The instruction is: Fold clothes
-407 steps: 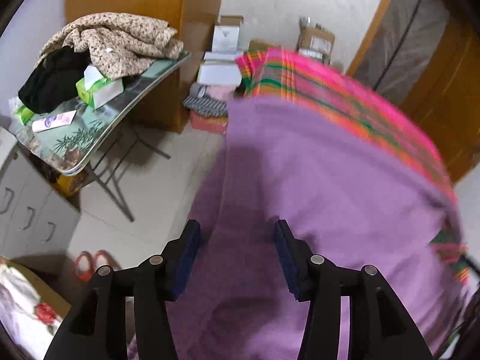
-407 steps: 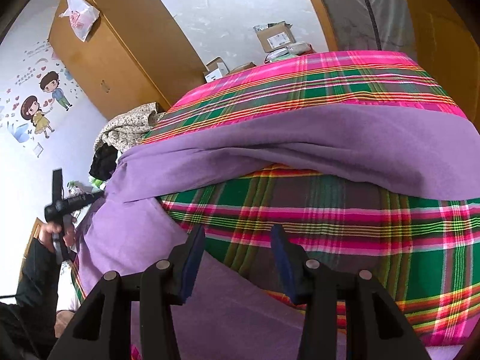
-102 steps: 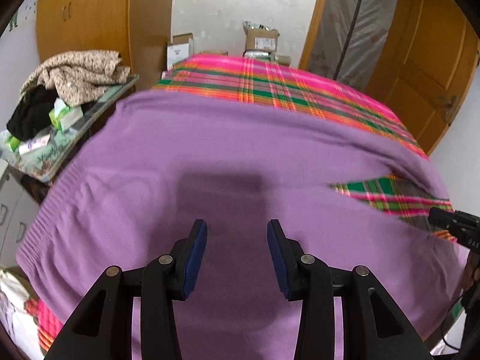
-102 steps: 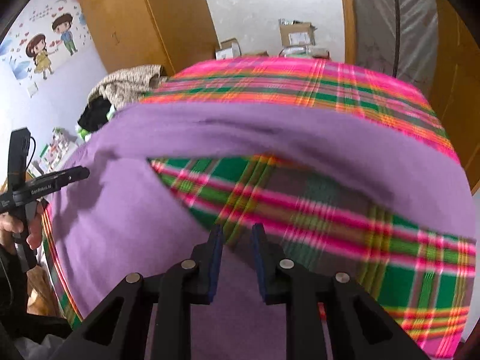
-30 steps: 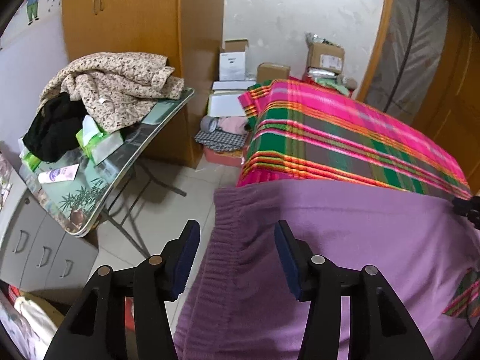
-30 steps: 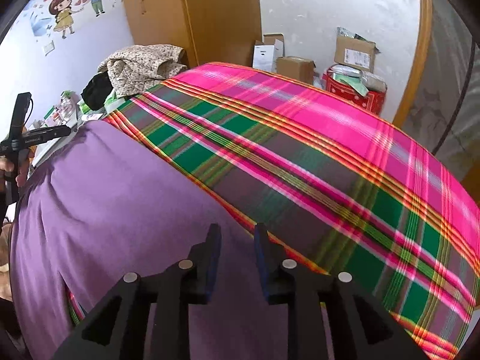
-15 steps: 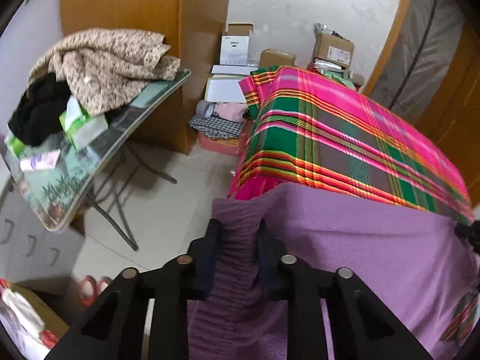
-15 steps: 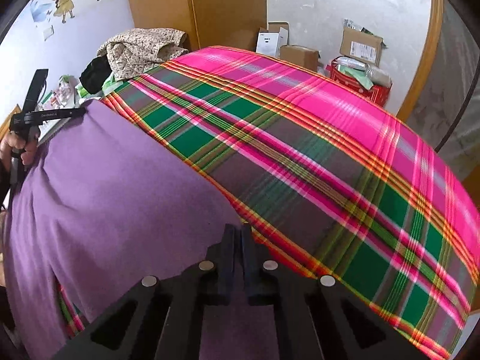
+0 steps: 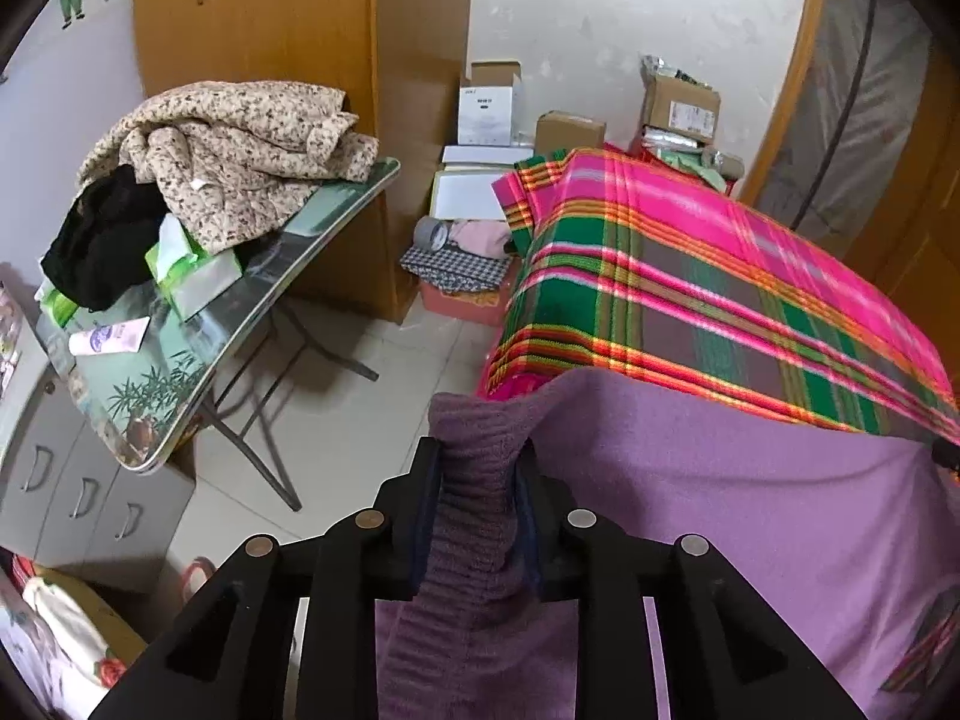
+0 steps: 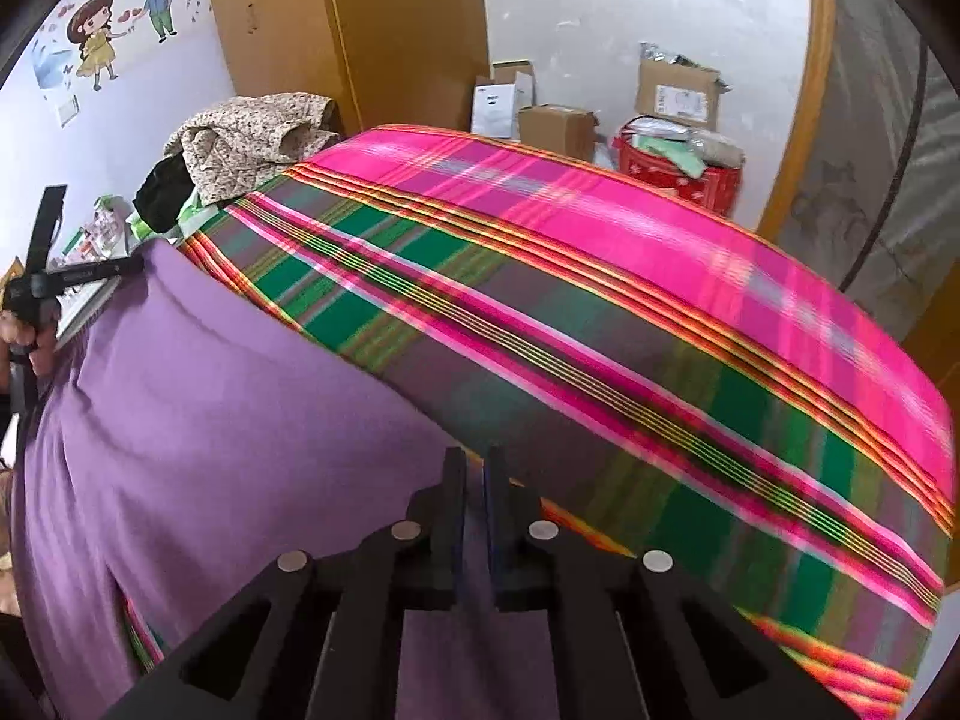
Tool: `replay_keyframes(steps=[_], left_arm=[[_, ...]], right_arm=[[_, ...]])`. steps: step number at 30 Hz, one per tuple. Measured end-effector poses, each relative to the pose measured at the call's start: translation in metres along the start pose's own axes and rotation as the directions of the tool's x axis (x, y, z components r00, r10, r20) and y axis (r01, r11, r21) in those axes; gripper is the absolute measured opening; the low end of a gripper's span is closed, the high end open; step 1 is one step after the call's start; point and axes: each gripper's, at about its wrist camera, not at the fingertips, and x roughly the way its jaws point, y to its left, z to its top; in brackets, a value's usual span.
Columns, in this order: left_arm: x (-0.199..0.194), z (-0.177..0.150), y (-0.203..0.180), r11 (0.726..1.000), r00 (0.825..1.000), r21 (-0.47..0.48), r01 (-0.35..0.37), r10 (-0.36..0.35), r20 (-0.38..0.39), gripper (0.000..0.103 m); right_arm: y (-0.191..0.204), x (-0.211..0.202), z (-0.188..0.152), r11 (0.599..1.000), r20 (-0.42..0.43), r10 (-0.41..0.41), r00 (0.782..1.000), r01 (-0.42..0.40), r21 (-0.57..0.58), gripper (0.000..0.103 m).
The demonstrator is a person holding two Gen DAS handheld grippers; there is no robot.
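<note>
You've got one soft purple knit sweater [image 9: 750,528] spread over the near part of the bed, on top of the pink, green and orange plaid blanket [image 9: 708,300]. Your black two-finger left gripper [image 9: 477,468] is clamped on the ribbed hem at the sweater's corner, right at the bed's edge, with the knit bunched up between the pads. Your black two-finger right gripper [image 10: 474,474] is squeezed nearly closed on a thin fold of the same sweater, where the purple edge meets the plaid. In the right wrist view you can also see your left hand [image 10: 24,330] gripping its tool at the far side of the sweater.

Rest of the room, counted as best I can: one folding glass-top table [image 9: 240,312] beside the bed, carrying one beige floral quilted jacket [image 9: 240,144], one black garment [image 9: 96,252], two green tissue packs [image 9: 192,264] and one white tube [image 9: 108,337]. Against the back wall there are about four cardboard boxes [image 9: 681,102], and one red basket [image 10: 678,174]. One tall wooden wardrobe [image 9: 270,18] stands behind the table.
</note>
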Motion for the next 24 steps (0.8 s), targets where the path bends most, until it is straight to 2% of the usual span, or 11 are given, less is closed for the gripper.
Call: replay_keyframes(steps=[3, 9, 16, 24], left_arm=[[-0.019, -0.003, -0.001, 1.000, 1.000, 0.003, 0.003, -0.003, 0.027, 0.026], [-0.074, -0.028, -0.030, 0.994, 0.991, 0.057, 0.092, -0.098, 0.094, 0.027], [-0.108, -0.067, -0.094, 0.958, 0.965, 0.170, 0.229, -0.247, 0.090, 0.027], [-0.138, -0.104, -0.159, 0.907, 0.925, 0.249, 0.341, -0.370, 0.082, 0.027]], right_arm=[[-0.015, -0.018, -0.017, 1.000, 0.002, -0.010, 1.000, 0.010, 0.019, 0.022], [-0.046, -0.053, -0.052, 0.998, 0.004, -0.030, 1.000, 0.030, 0.057, 0.035], [-0.078, -0.062, -0.087, 0.993, -0.041, -0.075, 0.996, 0.078, 0.092, 0.036], [-0.093, -0.056, -0.088, 0.994, -0.042, -0.082, 0.996, 0.085, 0.075, 0.038]])
